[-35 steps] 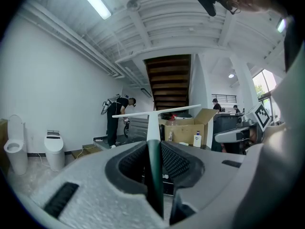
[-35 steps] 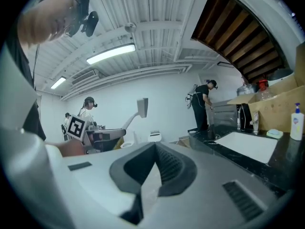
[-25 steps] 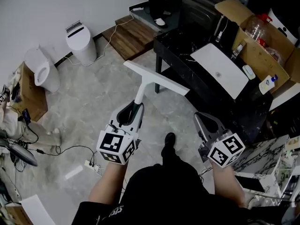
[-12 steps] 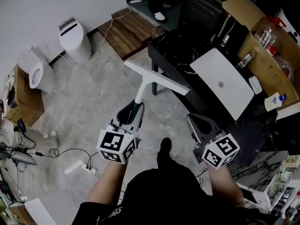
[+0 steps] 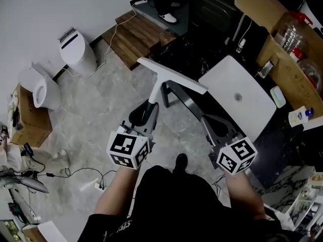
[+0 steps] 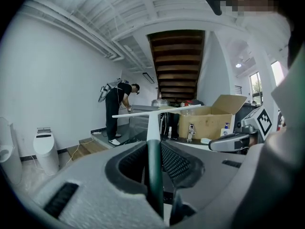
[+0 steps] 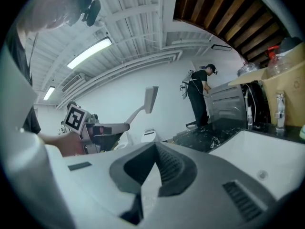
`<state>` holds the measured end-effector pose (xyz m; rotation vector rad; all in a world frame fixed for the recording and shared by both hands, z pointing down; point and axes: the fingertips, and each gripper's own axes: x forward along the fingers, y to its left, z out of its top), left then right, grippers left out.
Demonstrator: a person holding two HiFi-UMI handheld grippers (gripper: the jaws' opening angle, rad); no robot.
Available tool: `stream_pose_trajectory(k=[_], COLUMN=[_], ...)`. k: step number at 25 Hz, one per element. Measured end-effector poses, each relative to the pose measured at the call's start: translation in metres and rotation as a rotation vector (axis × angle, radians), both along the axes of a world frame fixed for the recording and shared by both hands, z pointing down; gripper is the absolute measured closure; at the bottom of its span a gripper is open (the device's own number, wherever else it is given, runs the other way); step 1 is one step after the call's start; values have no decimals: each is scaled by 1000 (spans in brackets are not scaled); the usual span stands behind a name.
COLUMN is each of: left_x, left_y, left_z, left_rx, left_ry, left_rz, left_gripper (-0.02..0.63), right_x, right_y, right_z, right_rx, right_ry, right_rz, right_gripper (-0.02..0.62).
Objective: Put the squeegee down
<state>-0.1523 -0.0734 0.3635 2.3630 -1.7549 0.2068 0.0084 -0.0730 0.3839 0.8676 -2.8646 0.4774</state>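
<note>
Head view: we see the squeegee held in the air by the left gripper, whose jaws are clamped on the dark lower end of its handle. The long axis of the handle runs away from us, up and slightly right. The white blade sits crosswise at the far end, slanting from upper left to lower right. The blade hangs over the near edge of the black counter, just beside the white sink. The right gripper hovers near the sink's front corner, well apart from the squeegee. Each gripper's cube carries black-and-white square markers. A bottle by the cardboard box has a label too small for us to read.

Left gripper view: the handle stands straight up between the two jaws, which press against it from both sides. The blade forms a level bar across the top, like a T. The right gripper shows at the right.

Right gripper view: the right gripper's own jaws meet in a closed V with nothing between them. To the left, the left gripper holds the squeegee with its blade uppermost and seen nearly edge-on.
</note>
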Motion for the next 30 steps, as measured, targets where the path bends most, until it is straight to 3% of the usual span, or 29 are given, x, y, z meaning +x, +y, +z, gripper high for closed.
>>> stream_pose_trajectory(k=[6,11,18,26,30], left_x=[-9,-29,-53,-57,-52], left_y=[-35,-71,-123,-182,-211], left_z=[-4,-20,-30,-16,-12], left_rx=[8,50,85,63,56], left_ry=[10,27,23,41,64], left_rz=[26,57,132,119,88], left_gripper=[502,502,502,502,502], right_x=[-7,-23,-46,-48,-42], right_y=[-23,-61,-124,-180,-205], right_z=[-1,-21,-46,-42,-43], right_rx=[-4,90,155,146,127], right_ry=[7,90,91,114,64], right_rz=[31,49,162,206,246], right_gripper=[591,591,591,591,591])
